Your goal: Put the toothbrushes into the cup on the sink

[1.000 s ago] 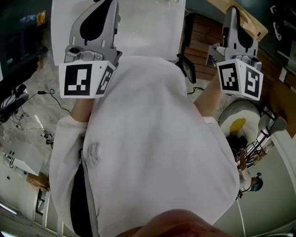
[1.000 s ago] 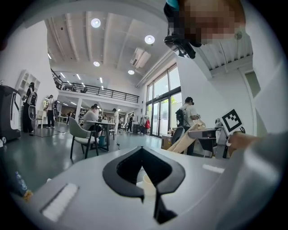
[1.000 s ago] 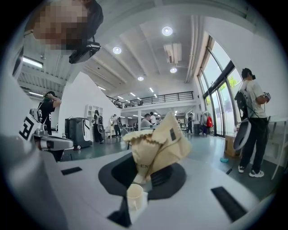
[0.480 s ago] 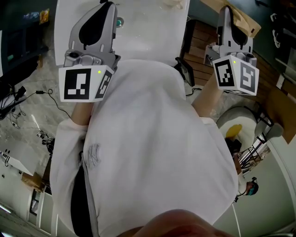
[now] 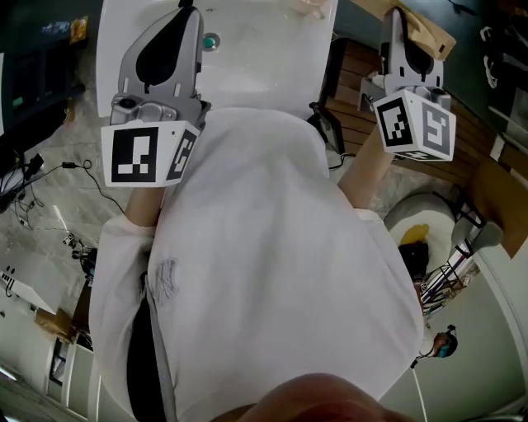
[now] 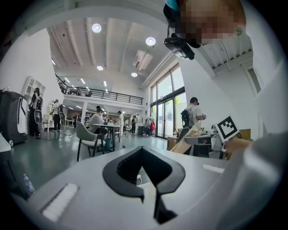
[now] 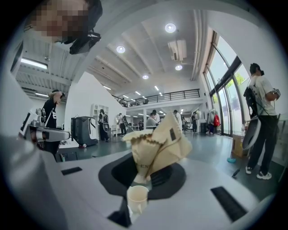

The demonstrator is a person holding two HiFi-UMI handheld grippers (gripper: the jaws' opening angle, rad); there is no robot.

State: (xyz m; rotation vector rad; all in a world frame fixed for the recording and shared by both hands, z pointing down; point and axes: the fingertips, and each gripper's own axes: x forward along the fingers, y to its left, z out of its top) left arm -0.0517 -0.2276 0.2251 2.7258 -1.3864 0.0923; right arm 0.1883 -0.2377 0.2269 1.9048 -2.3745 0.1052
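Note:
In the head view my left gripper (image 5: 186, 10) is raised in front of the white shirt, its tips over a white sink top (image 5: 256, 49). Its jaws look closed together with nothing between them (image 6: 143, 179). My right gripper (image 5: 398, 16) is raised at the upper right, shut on a crumpled beige paper packet (image 5: 431, 35). The right gripper view shows that packet (image 7: 157, 146) standing up out of the jaws (image 7: 144, 182), with a cream tube end (image 7: 137, 196) below it. No cup or loose toothbrush is clear in any view.
A small teal round thing (image 5: 211, 40) lies on the white top. A wooden floor patch (image 5: 355, 78) and a dark chair (image 5: 330, 124) lie to the right. Cables (image 5: 74, 169) trail on the floor at left. People and tables (image 6: 101, 130) fill the hall behind.
Both grippers have risen a little toward the white top. The right one has drifted left with the packet. More of the white surface and the teal thing now show.

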